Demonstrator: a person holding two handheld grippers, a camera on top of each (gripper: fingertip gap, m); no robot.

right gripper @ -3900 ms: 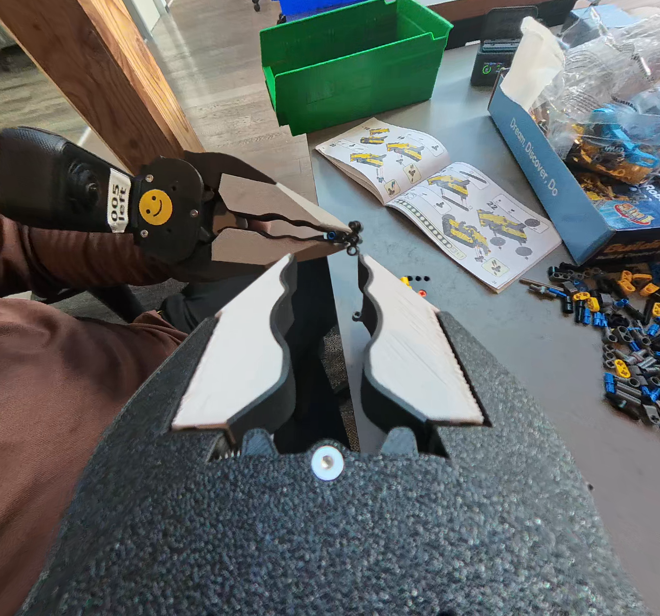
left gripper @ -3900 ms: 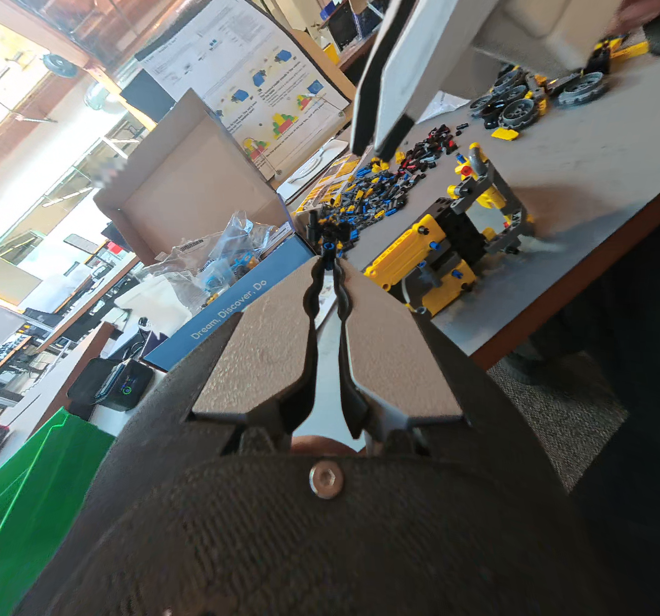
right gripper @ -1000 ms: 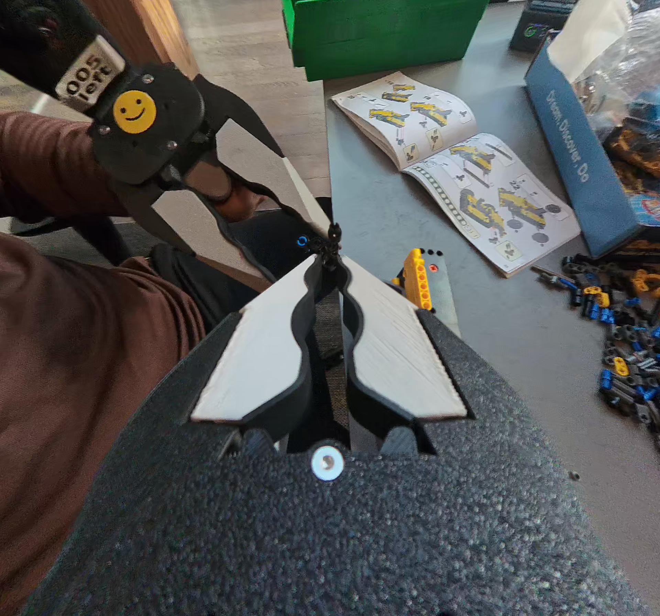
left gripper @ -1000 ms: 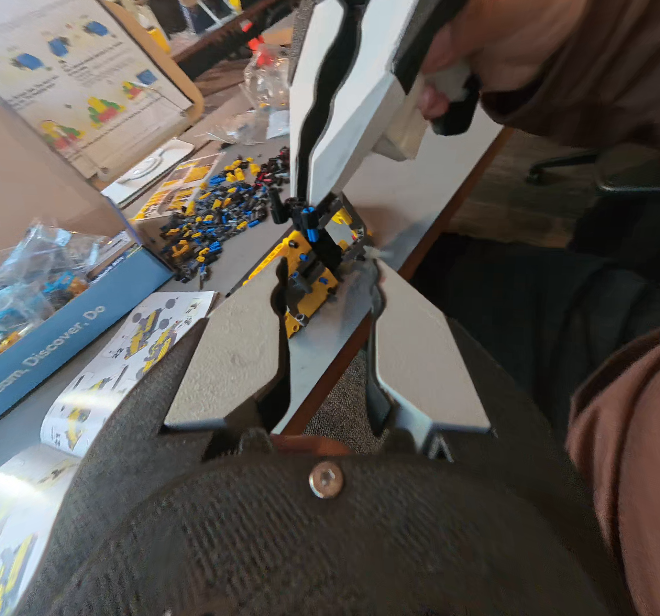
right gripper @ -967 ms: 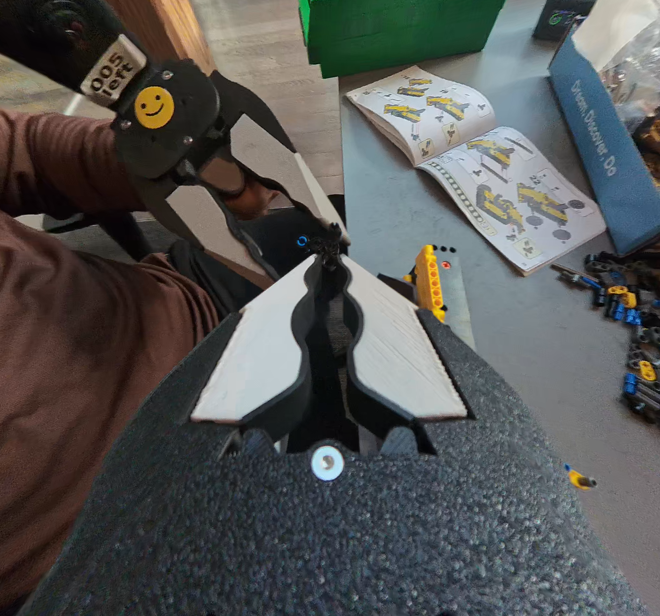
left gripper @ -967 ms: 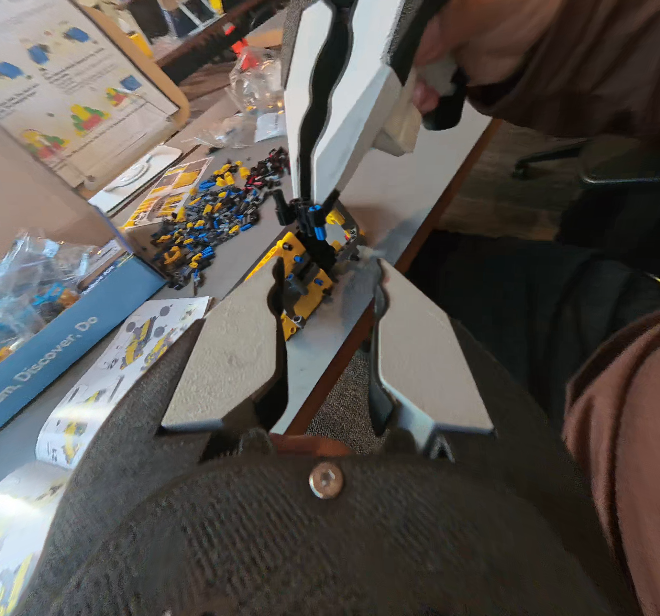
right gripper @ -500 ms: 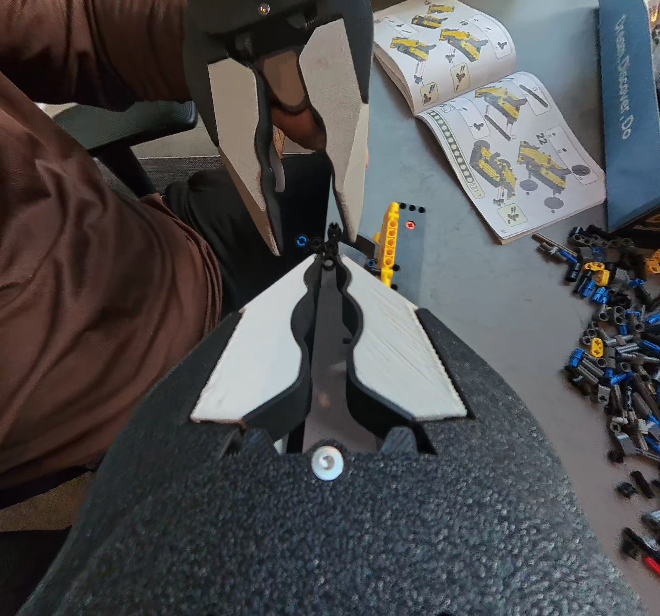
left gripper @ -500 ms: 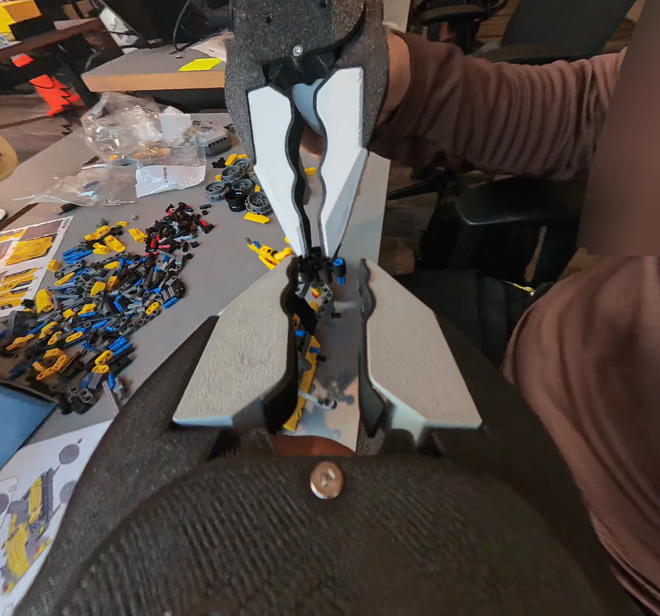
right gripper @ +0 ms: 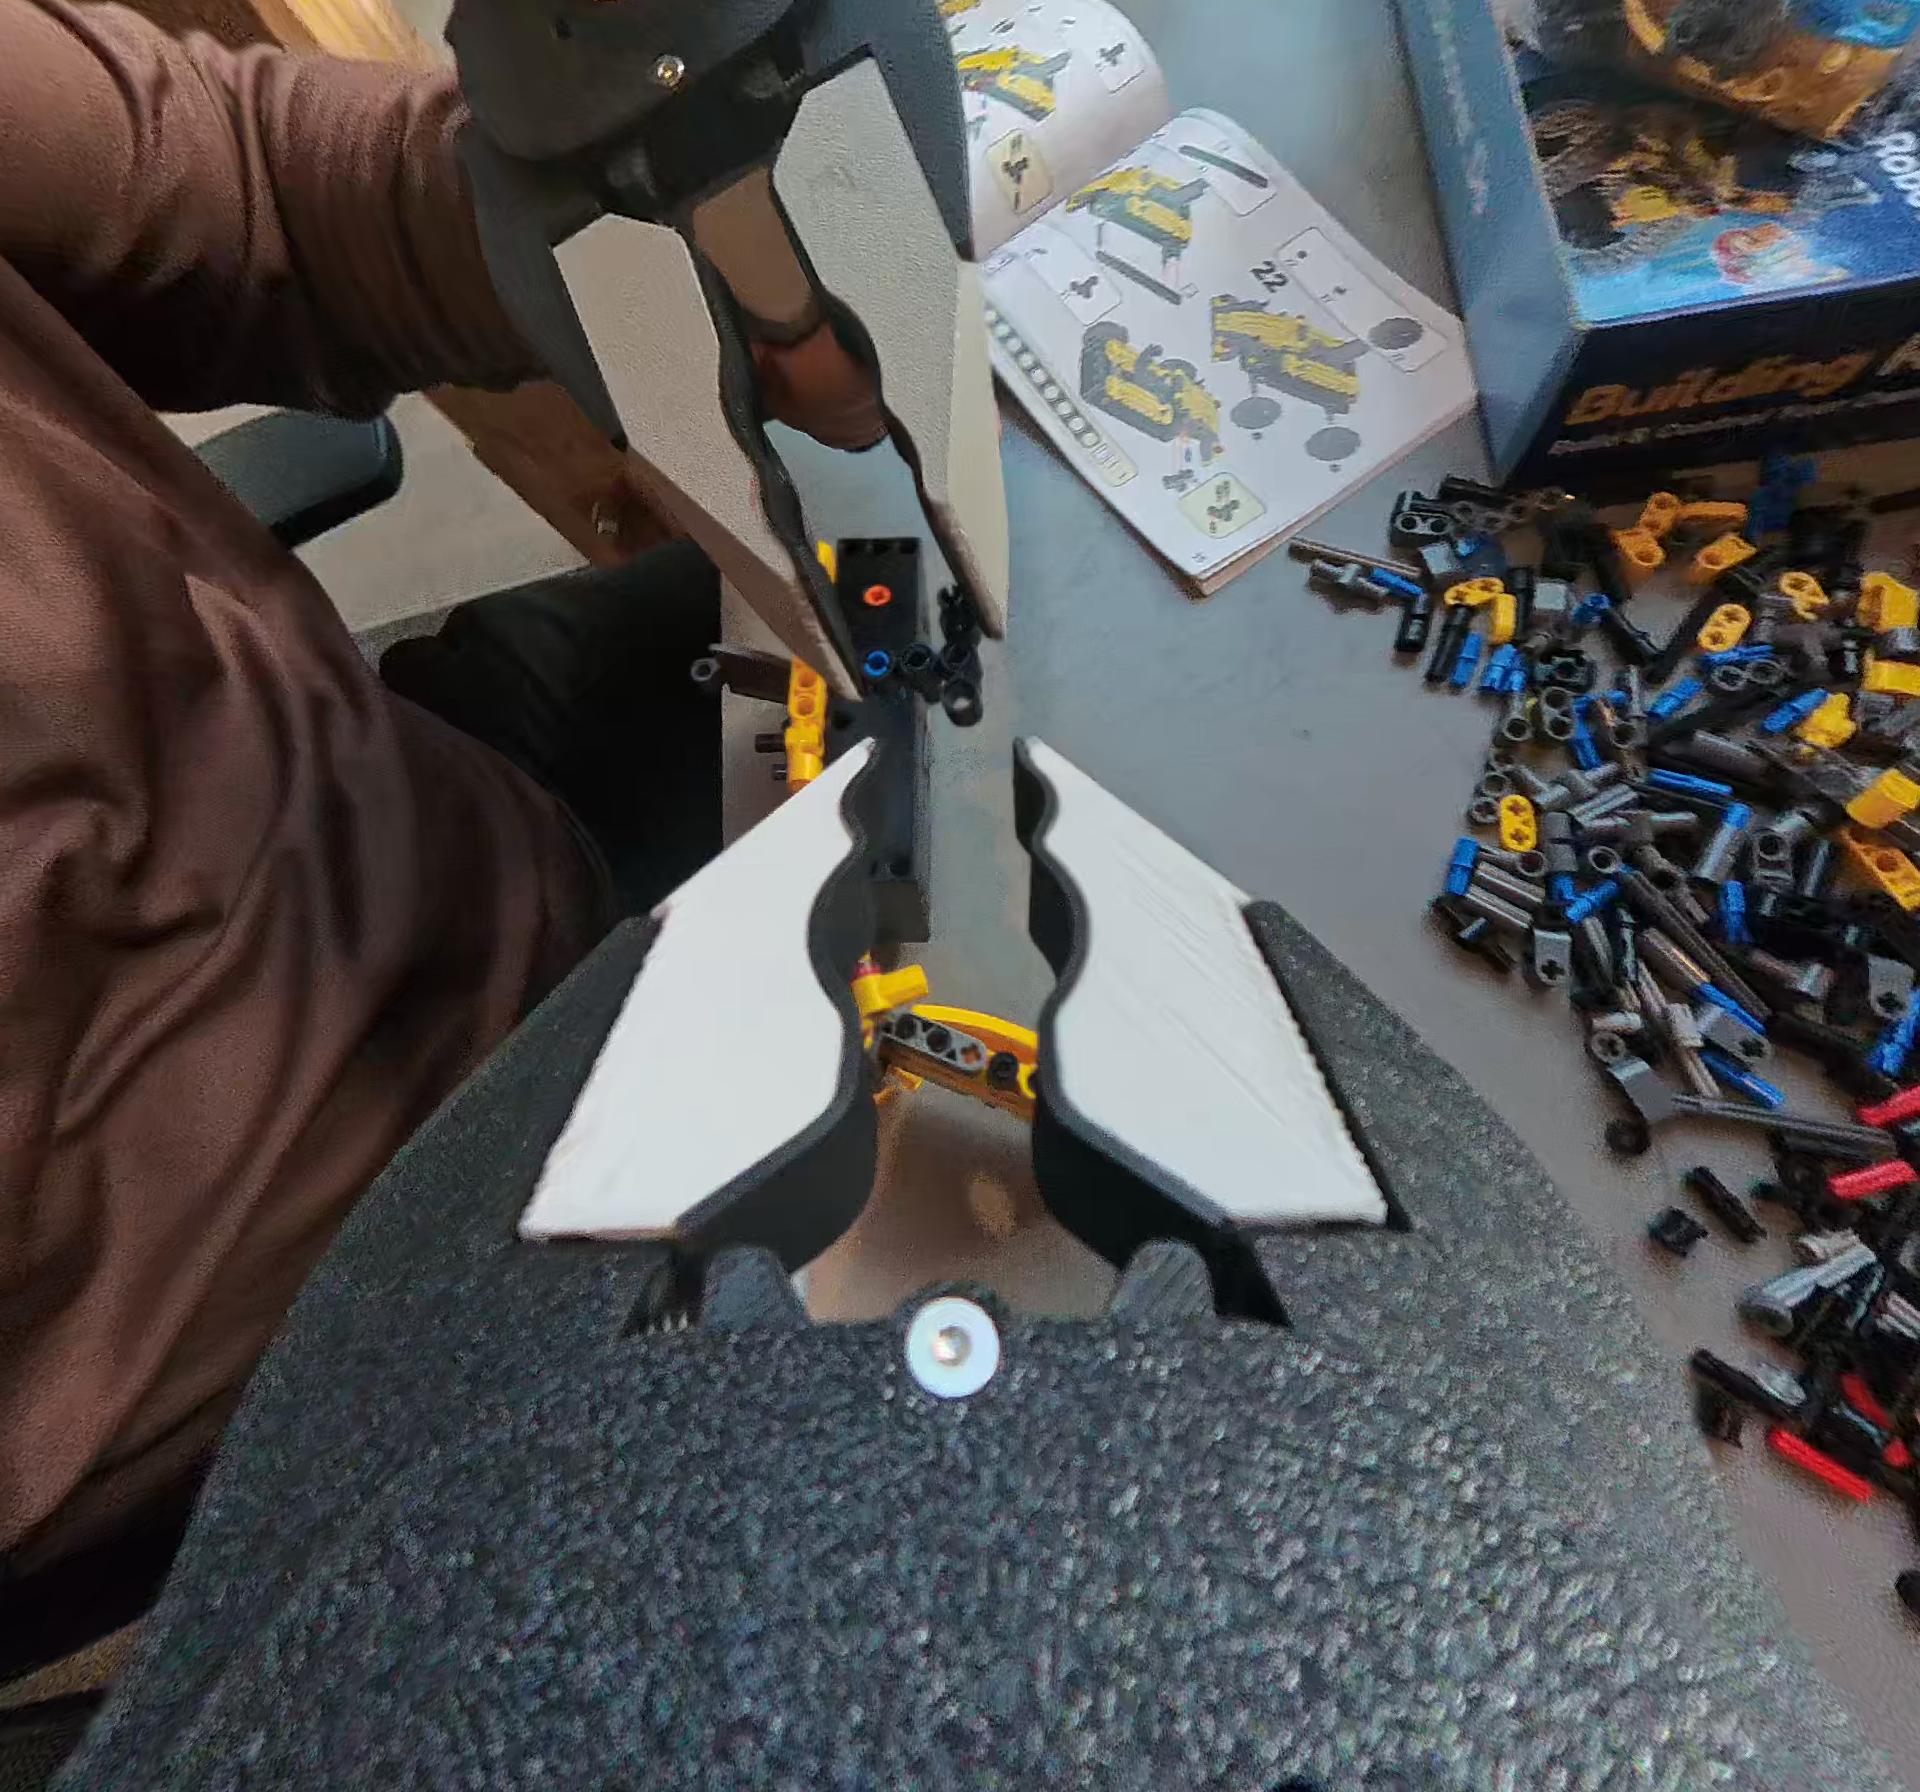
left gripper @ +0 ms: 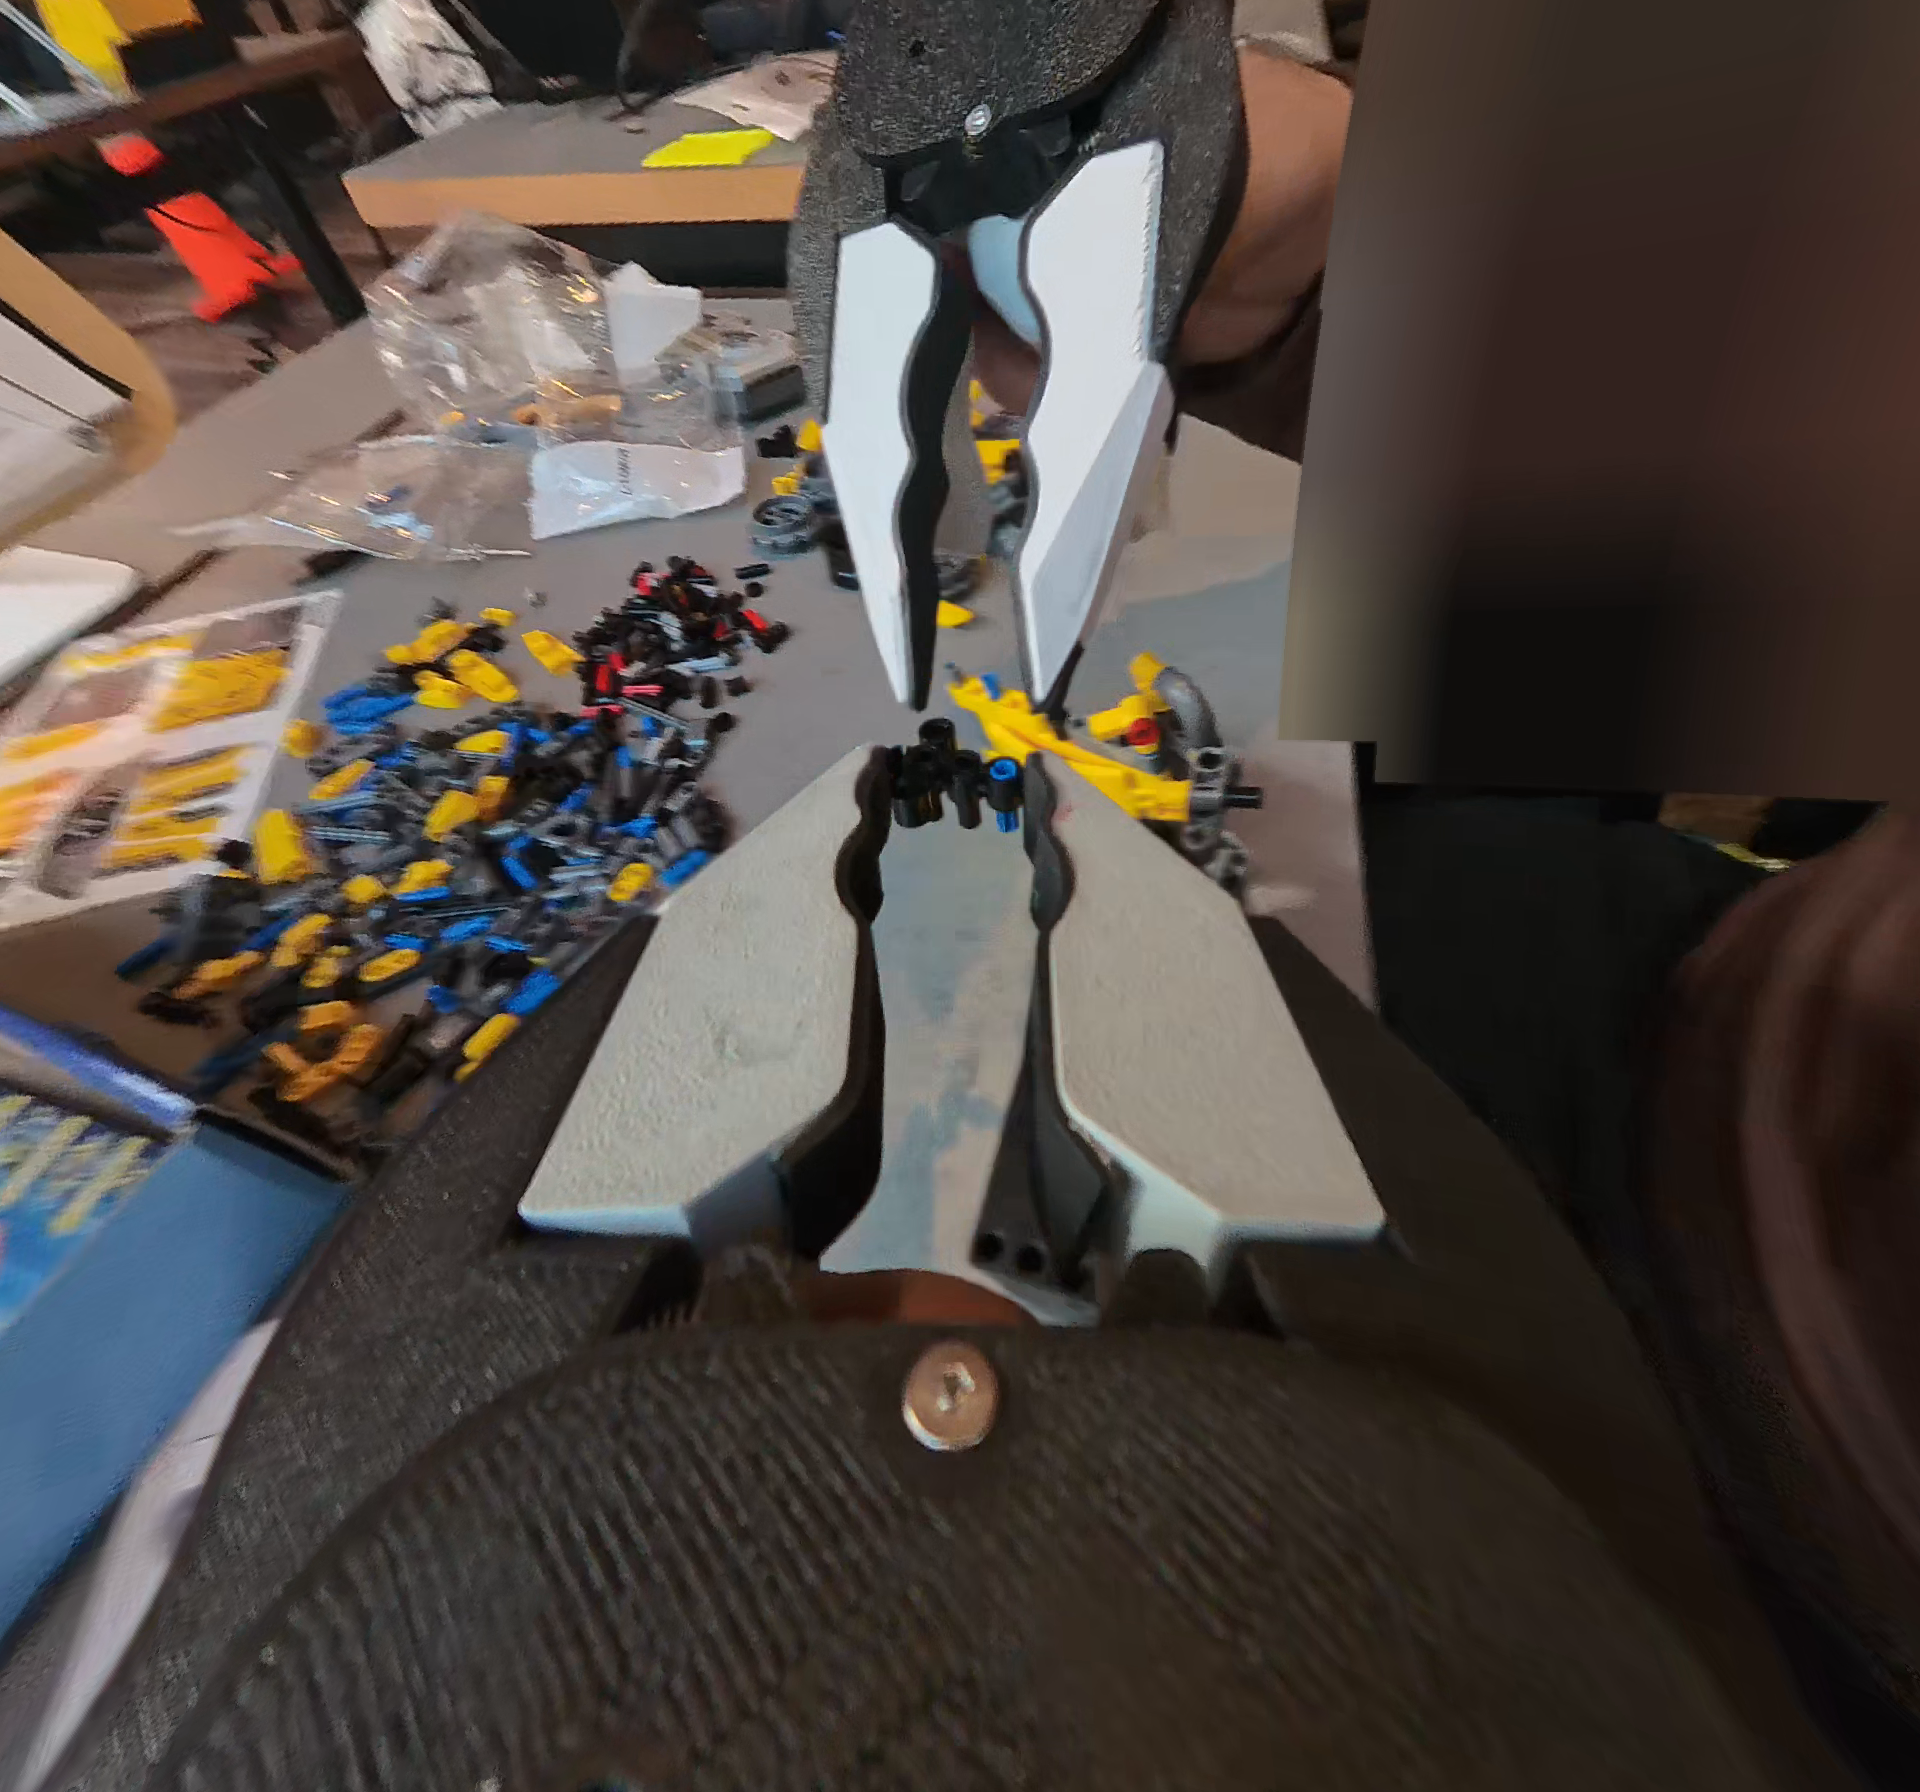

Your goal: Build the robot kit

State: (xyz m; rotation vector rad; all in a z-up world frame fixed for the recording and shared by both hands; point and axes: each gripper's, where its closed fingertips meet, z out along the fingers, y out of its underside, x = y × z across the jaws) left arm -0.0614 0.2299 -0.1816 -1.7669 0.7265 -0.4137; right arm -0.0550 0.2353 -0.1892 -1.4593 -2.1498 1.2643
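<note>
A small black connector piece with a blue pin (left gripper: 951,786) sits between the tips of my left gripper (left gripper: 954,781), which is closed on it and holds it above the table. In the right wrist view the same piece (right gripper: 925,672) shows between the left gripper's (right gripper: 914,651) tips. My right gripper (right gripper: 943,755) is open and empty, its tips just short of the piece, pointing at the left gripper; it also shows in the left wrist view (left gripper: 982,693). Under both lies a partly built yellow and black model (right gripper: 883,589), near the table's edge.
A pile of loose black, blue and yellow parts (right gripper: 1714,807) lies on the grey table (right gripper: 1195,703); it also shows in the left wrist view (left gripper: 468,859). An open instruction booklet (right gripper: 1195,319), a blue box (right gripper: 1662,184) and clear plastic bags (left gripper: 520,371) lie beyond. A brown sleeve (right gripper: 208,599) fills the left. My left and right fingertips are right by each other.
The right gripper, shut on the small black piece earlier, has opened and drawn back a little. The left gripper has closed on the piece. Both have swung over the table.
</note>
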